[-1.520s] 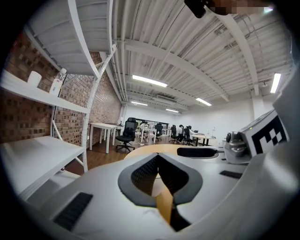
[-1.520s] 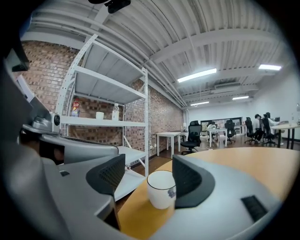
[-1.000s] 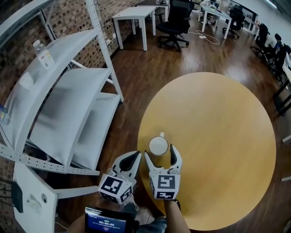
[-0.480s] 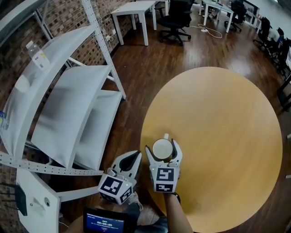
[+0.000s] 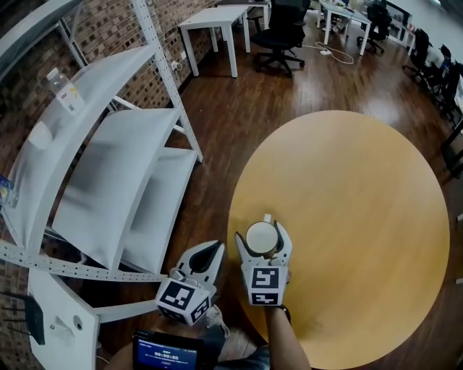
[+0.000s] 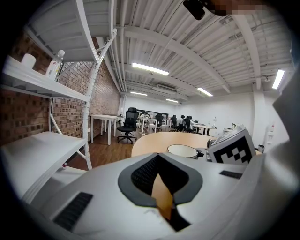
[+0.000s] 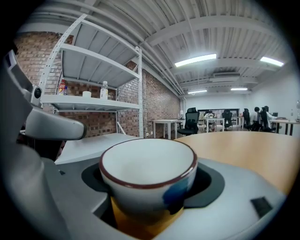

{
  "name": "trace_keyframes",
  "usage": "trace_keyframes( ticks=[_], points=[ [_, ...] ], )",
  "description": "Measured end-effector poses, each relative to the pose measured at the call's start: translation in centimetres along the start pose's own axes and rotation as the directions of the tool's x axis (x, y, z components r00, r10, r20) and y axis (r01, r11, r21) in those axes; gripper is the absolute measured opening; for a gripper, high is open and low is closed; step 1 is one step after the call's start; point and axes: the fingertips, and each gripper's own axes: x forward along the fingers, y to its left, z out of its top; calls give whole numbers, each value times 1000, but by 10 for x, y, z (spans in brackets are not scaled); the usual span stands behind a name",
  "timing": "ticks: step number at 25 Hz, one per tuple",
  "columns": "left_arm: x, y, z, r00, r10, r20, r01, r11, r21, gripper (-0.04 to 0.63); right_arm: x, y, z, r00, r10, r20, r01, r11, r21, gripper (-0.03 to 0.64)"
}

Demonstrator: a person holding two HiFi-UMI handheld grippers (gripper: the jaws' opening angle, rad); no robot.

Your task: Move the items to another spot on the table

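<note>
A white mug (image 5: 262, 237) with a dark red rim stands near the left edge of the round yellow table (image 5: 347, 217), its handle pointing away from me. My right gripper (image 5: 263, 243) reaches round it, one finger on each side, and its jaws are closing. In the right gripper view the mug (image 7: 147, 173) fills the space between the dark pads, and I see no firm press on it. My left gripper (image 5: 219, 247) hangs off the table's left edge, its curved fingers meeting at the tips, with nothing in it. The left gripper view catches the mug (image 6: 182, 150) from the side.
A white metal shelving rack (image 5: 108, 181) stands close on the left, with a plastic bottle (image 5: 65, 90) on an upper shelf. A white desk (image 5: 213, 22) and office chairs (image 5: 278, 32) stand farther back on the wooden floor. A small screen (image 5: 168, 354) sits below my hands.
The right gripper has slid forward: the mug was at its fingertips and now sits deep between the jaws. The left gripper has stayed put.
</note>
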Motion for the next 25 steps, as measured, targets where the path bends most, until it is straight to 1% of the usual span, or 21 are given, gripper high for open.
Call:
trace_keyframes(
  ticks=[4, 6, 11, 19, 22, 25],
  points=[
    [-6, -6, 10, 1000, -1, 12, 1, 1000, 2, 11, -11, 6, 17, 1000, 13, 22, -12, 1000, -10, 403],
    [-7, -9, 18, 1000, -5, 31, 5, 1000, 6, 11, -17, 7, 29, 999, 17, 39, -16, 1000, -20, 403],
    [-17, -14, 42, 996, -6, 88, 6, 1000, -3, 11, -36, 14, 65, 996, 27, 80, -23, 999, -46, 403],
    [-44, -20, 74, 991, 2, 136, -2, 1000, 4, 11, -74, 26, 125, 988, 29, 151, -21, 998, -58, 403],
    [-54, -23, 87, 987, 12, 158, -12, 1000, -1, 11, -90, 32, 139, 985, 41, 166, -33, 998, -51, 403],
    [-59, -34, 98, 984, 7, 180, -7, 1000, 4, 11, -104, 32, 148, 983, 42, 179, -29, 997, -73, 403]
  ],
)
